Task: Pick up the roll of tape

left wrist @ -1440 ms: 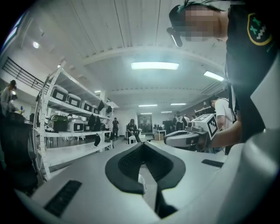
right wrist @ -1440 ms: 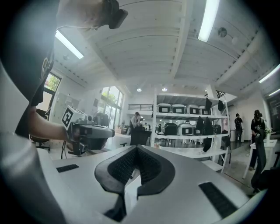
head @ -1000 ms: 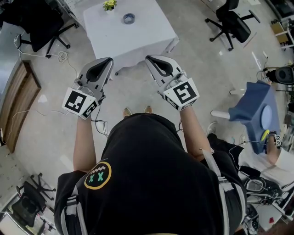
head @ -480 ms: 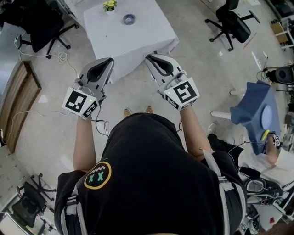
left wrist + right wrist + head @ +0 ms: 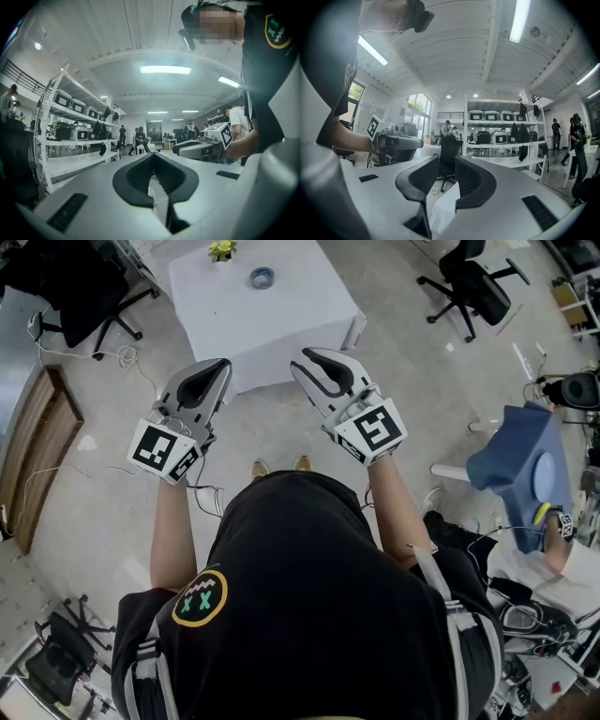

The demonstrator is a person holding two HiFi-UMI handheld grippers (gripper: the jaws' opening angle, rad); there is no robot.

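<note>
Grey-shelled, black-padded left gripper (image 5: 223, 363), at the left of the head view, is held level over the pale floor. Its jaws are together, tips meeting, with nothing between them. Up and to the right of it stands a square table draped in white cloth (image 5: 281, 320). On its far part, beside a small yellow-flowered plant (image 5: 222, 249), lies the blue-grey roll of tape (image 5: 262, 277) — flat, hole facing up, untouched. Further right, the matching right gripper (image 5: 300, 362) also points level toward the table. Its jaws are opening, so far only to a narrow gap, with nothing in it. The tape lies straight ahead and well apart from both grippers, roughly midway between their lines — neither hand looks clearly nearer. Reaching it likely calls for stepping forward and coming down over the ring.
</note>
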